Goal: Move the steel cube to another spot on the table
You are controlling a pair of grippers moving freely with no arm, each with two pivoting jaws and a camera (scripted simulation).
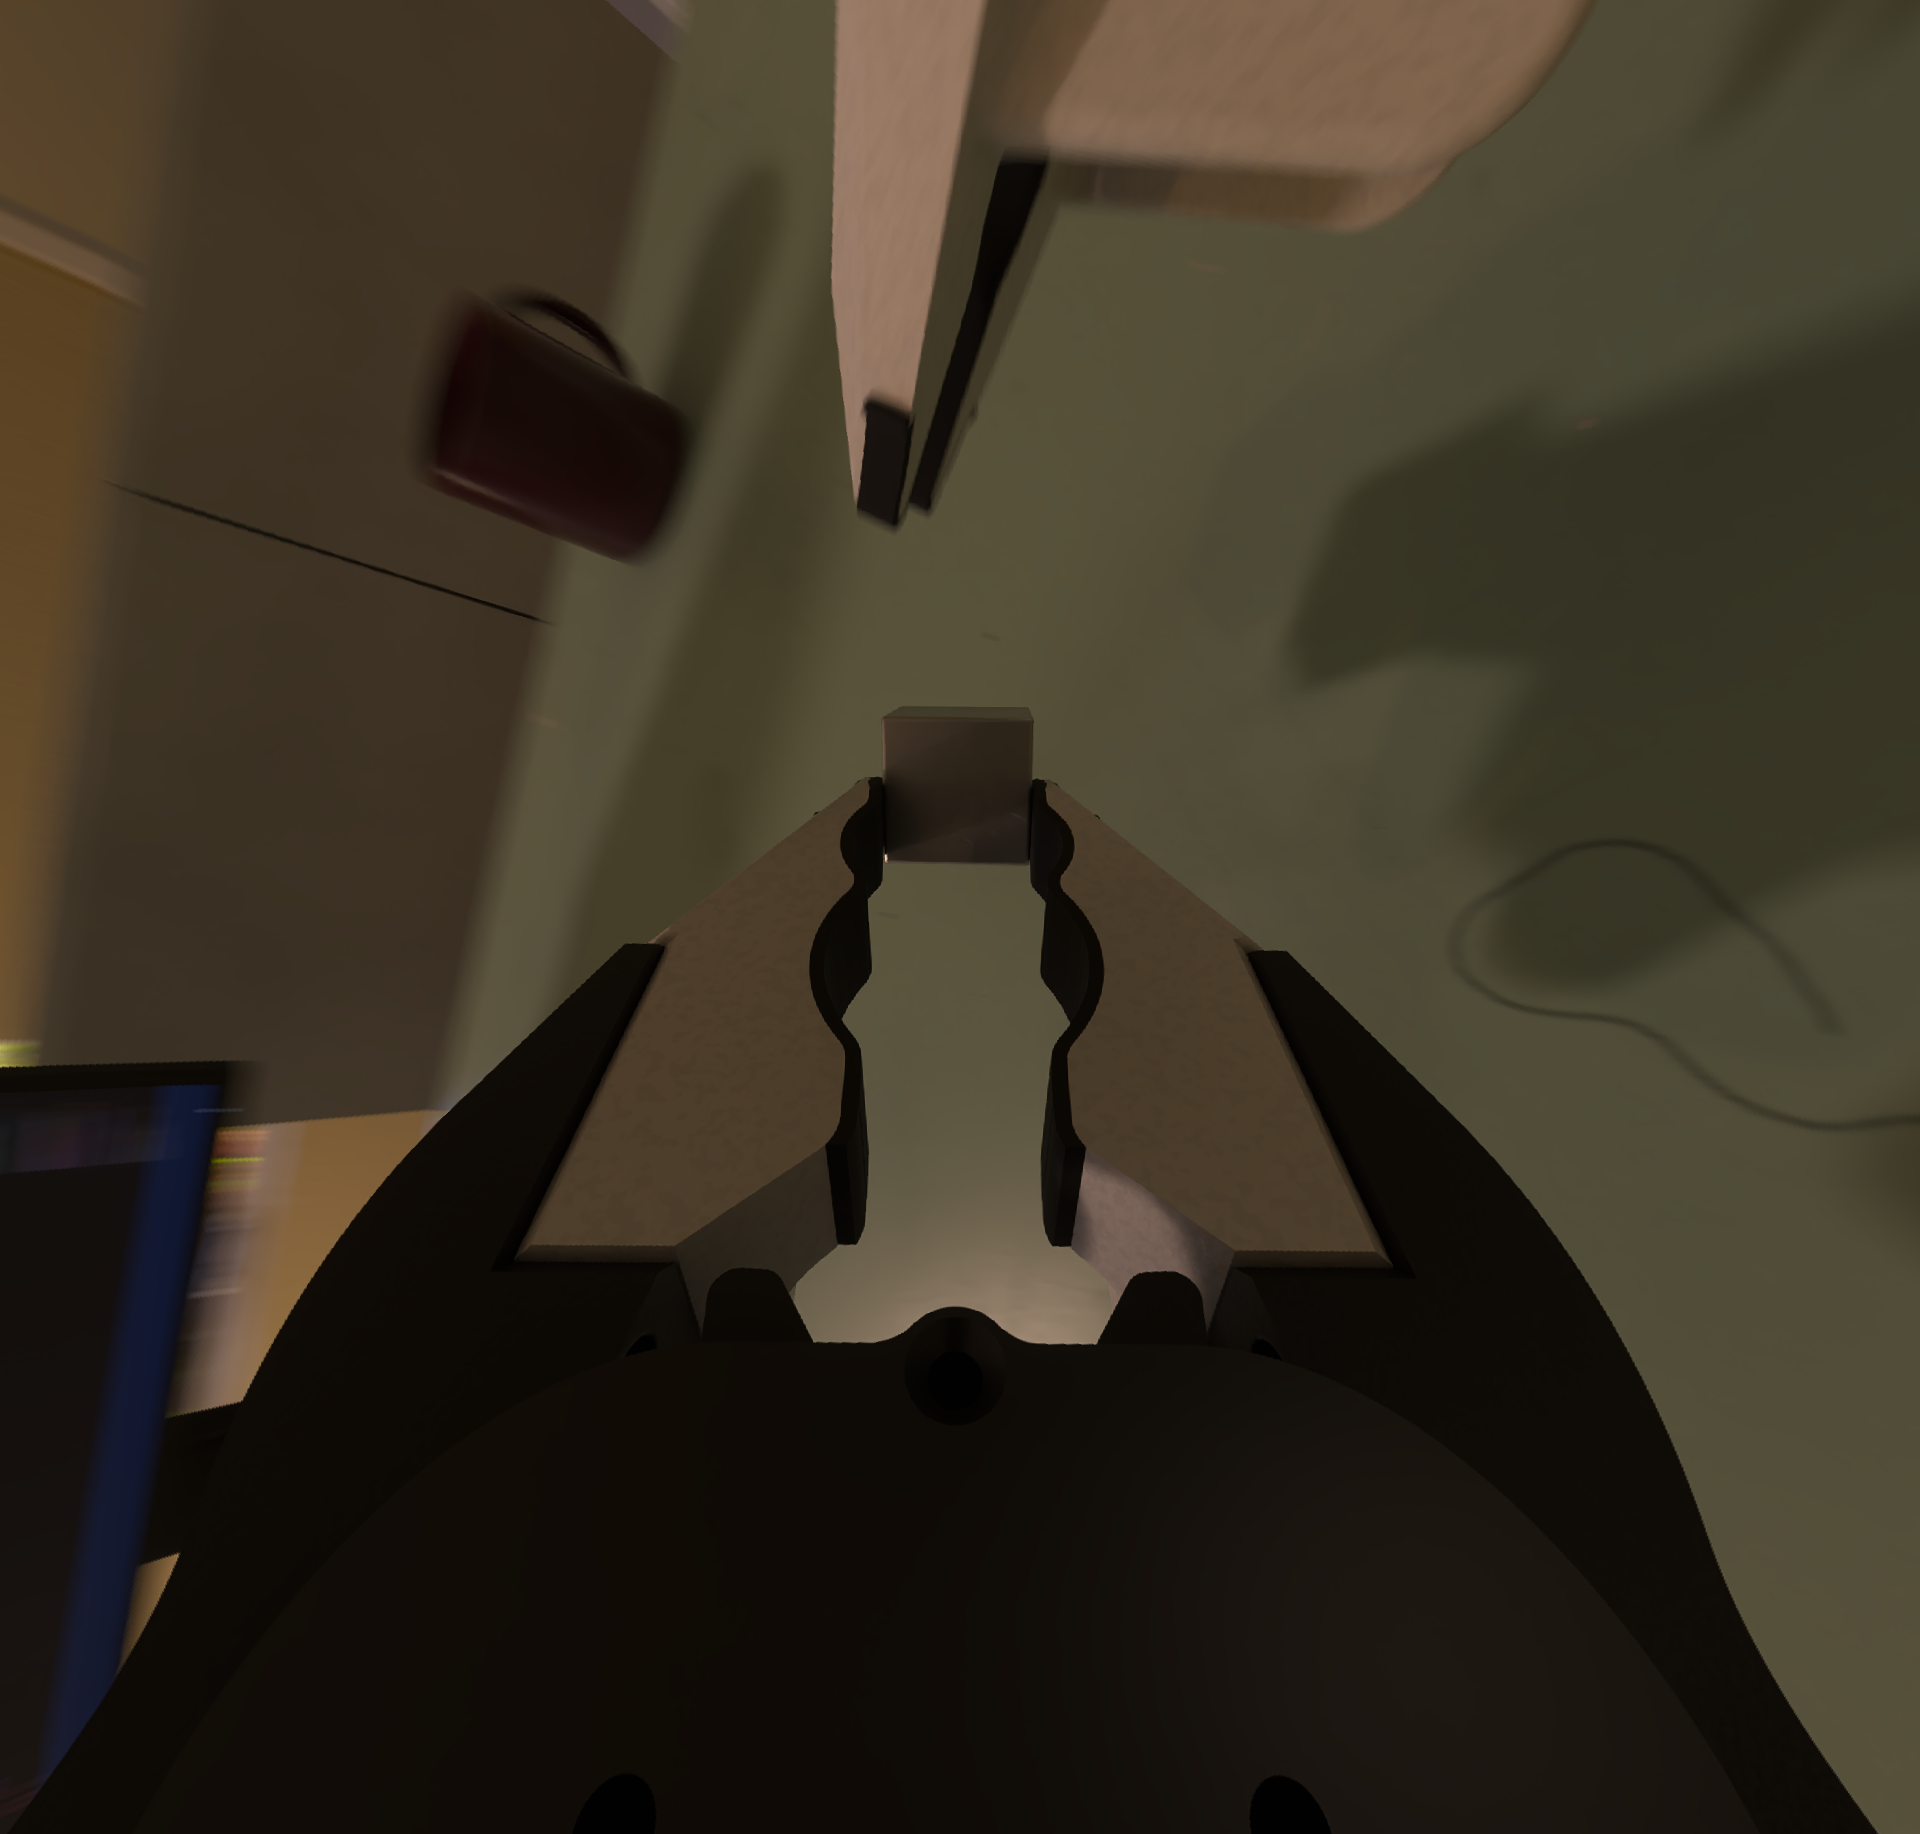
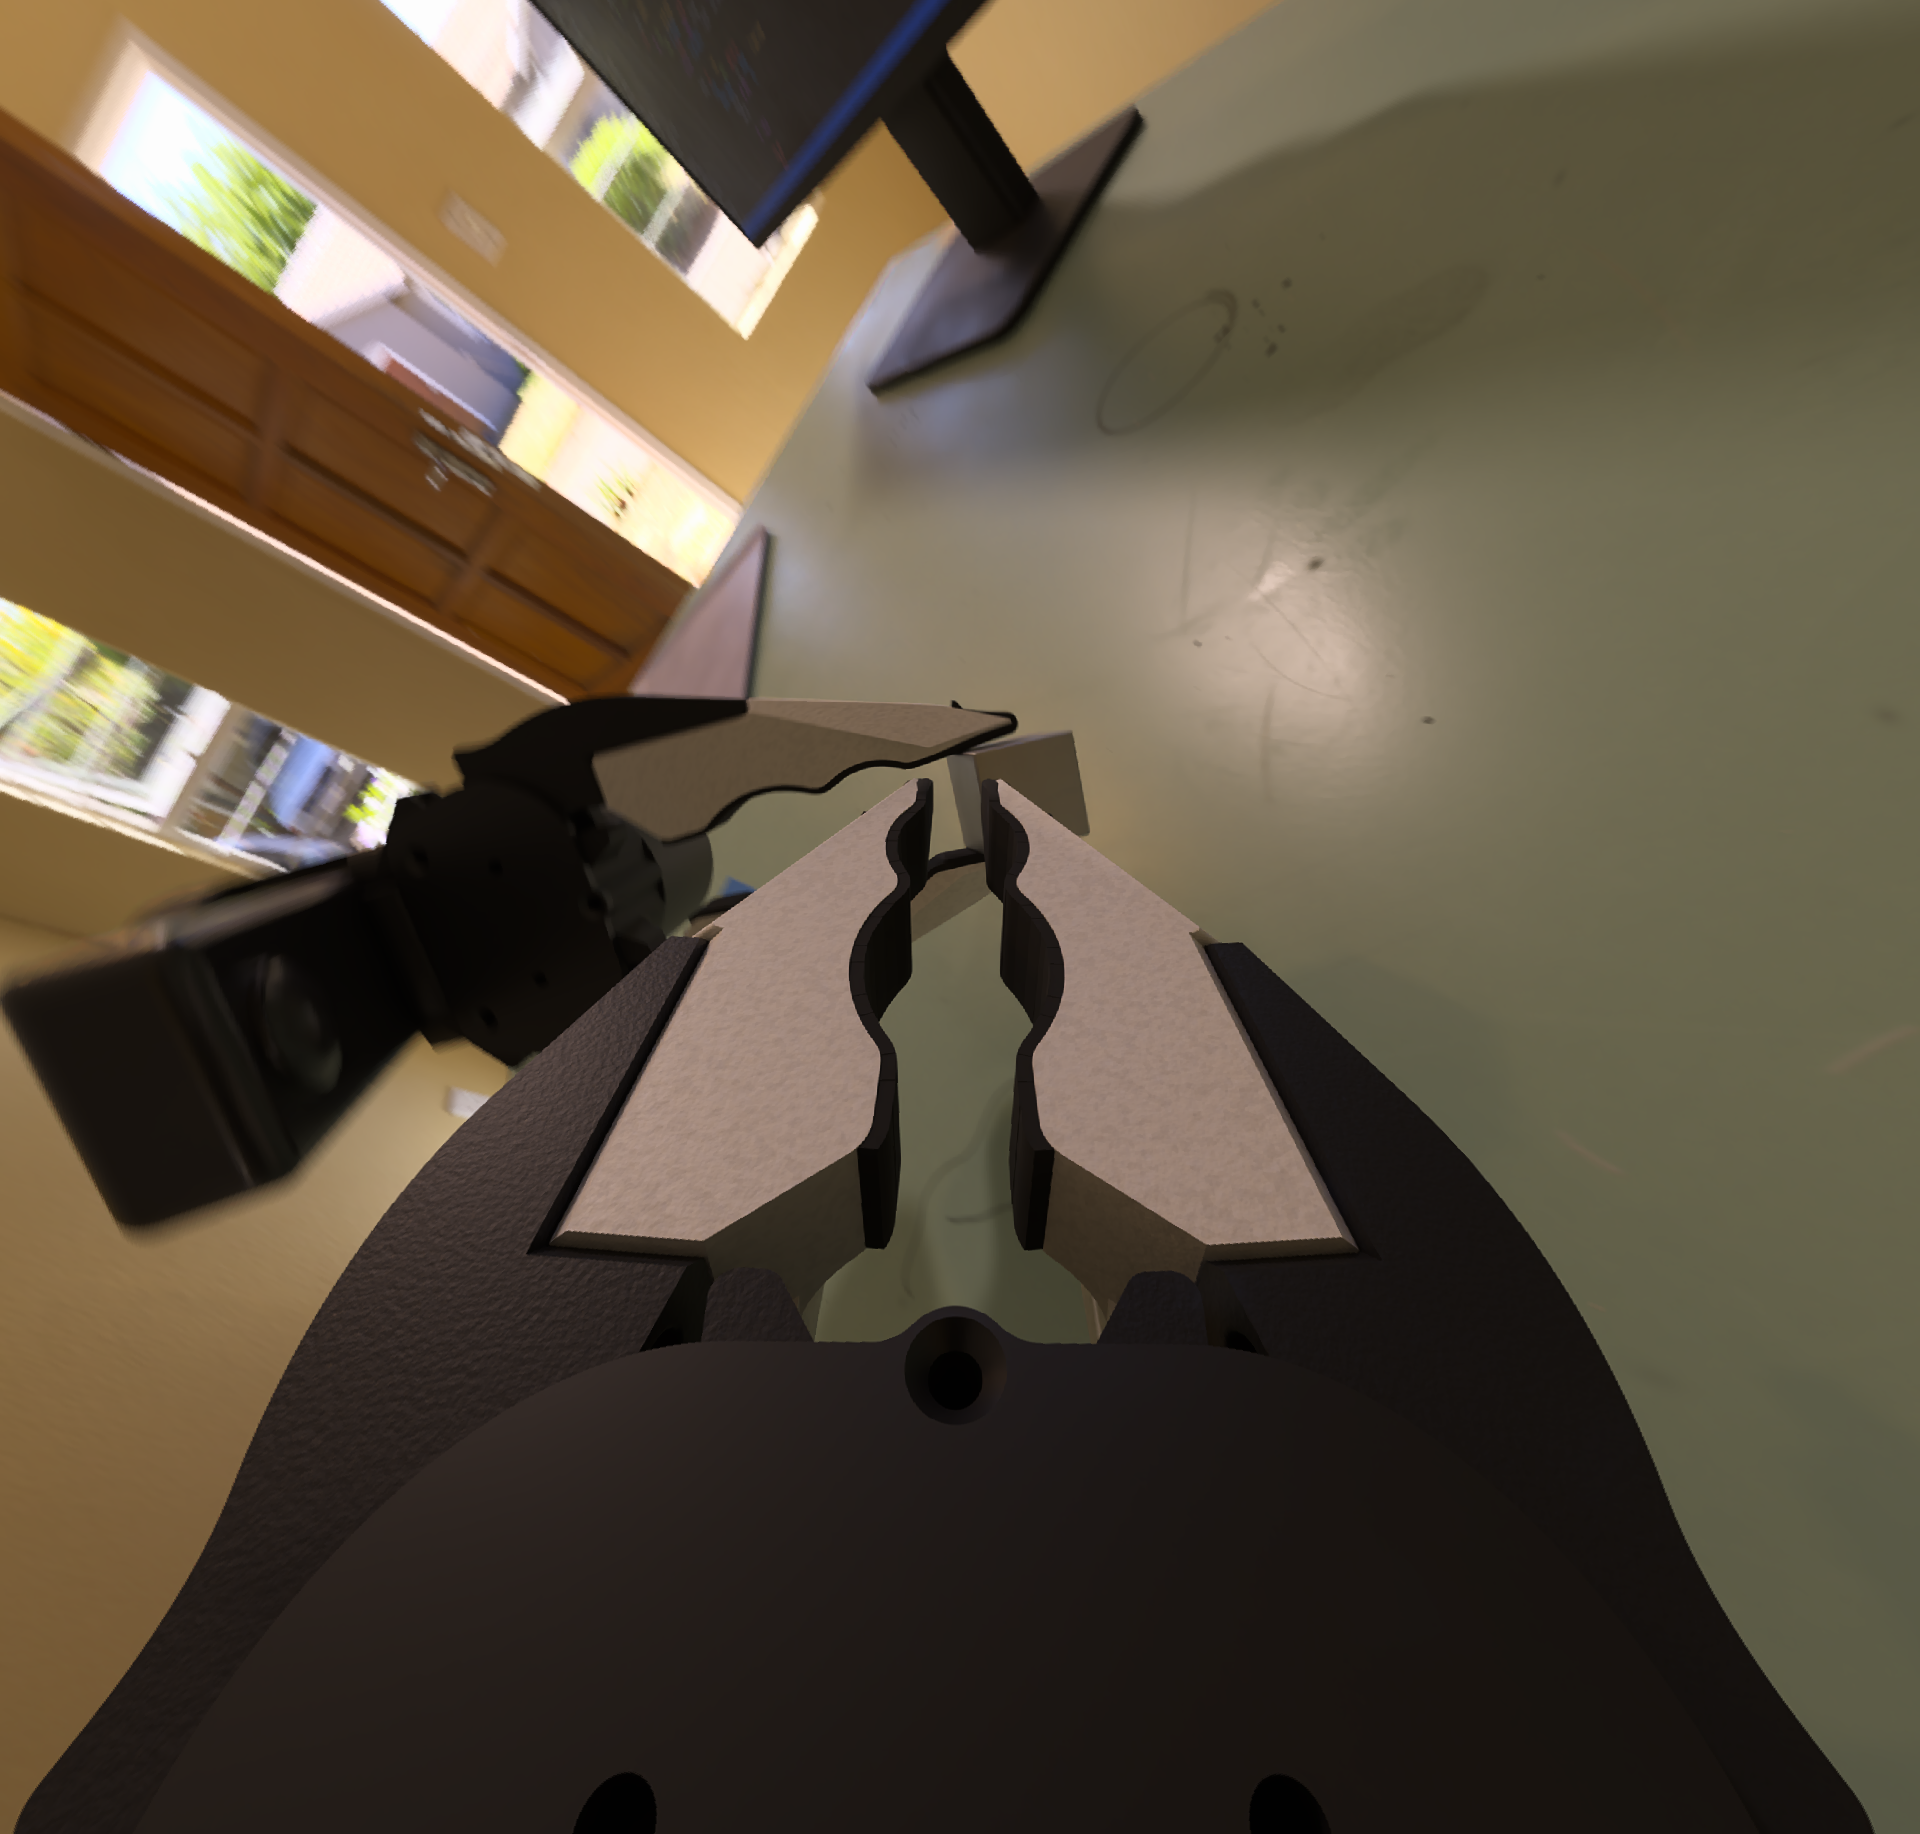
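A pale green tabletop fills most of both wrist views, scuffed and marked with a faint ring stain. At its far edge stands a dark monitor on a flat rectangular base, with yellow walls and bright windows behind.

The left claw is pinching the steel cube: both dark pads touch opposite side faces of the cube at the fingertips. The cube is small, grey and matte, and sits in shadow near the middle of the tabletop; whether it rests on the surface or is lifted cannot be told.

The right claw hangs just beside the cube, its fingers nearly pressed together with a narrow gap and nothing between them.

A blurred maroon mug lies off to the left. A thin cable loops across the tabletop on the right.
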